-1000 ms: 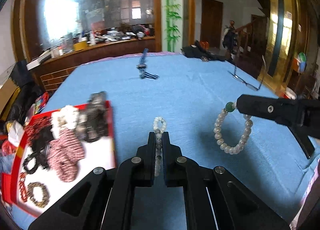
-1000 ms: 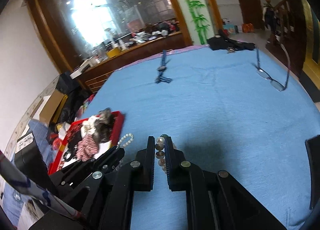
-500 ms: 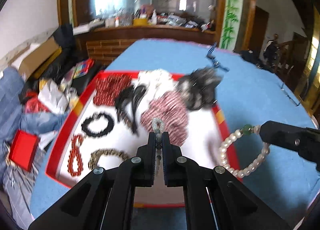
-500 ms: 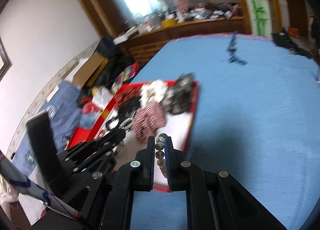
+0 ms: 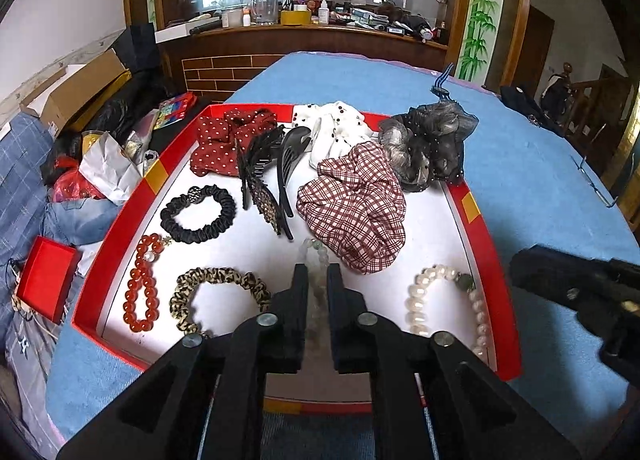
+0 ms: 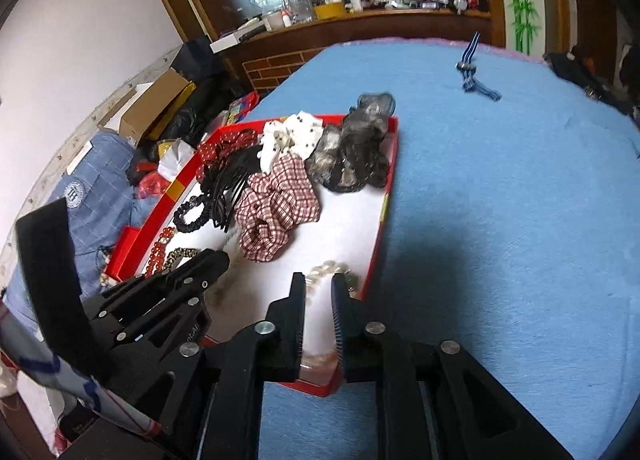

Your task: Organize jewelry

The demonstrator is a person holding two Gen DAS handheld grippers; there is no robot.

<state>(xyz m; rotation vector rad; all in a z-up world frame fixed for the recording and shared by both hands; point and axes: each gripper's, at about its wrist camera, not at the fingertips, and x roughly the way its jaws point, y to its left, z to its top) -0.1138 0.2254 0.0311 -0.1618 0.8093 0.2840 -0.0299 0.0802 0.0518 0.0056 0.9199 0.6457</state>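
My left tool (image 5: 317, 284) hangs over the near part of the red-rimmed tray (image 5: 486, 244), its jaws opening with a pale bead bracelet (image 5: 316, 260) loose between them, no longer pinched. My right tool (image 6: 319, 292) hovers at the tray's near right corner, jaws opening too, above a pearl bracelet (image 5: 444, 300) that lies on the tray floor just inside the right rim. Farther into the tray, scrunchies fill the back: checked (image 5: 356, 206), grey (image 5: 430, 144), white (image 5: 334, 130) and red dotted (image 5: 226, 140). Black clips (image 5: 272, 172) sit mid-tray, with a black band (image 5: 198, 214), red beads (image 5: 142, 288) and a leopard band (image 5: 212, 292) toward the left rim. White floor lies bare along the tray's near edge. Right of the tray, the blue surface (image 6: 520, 200) runs wide and open.
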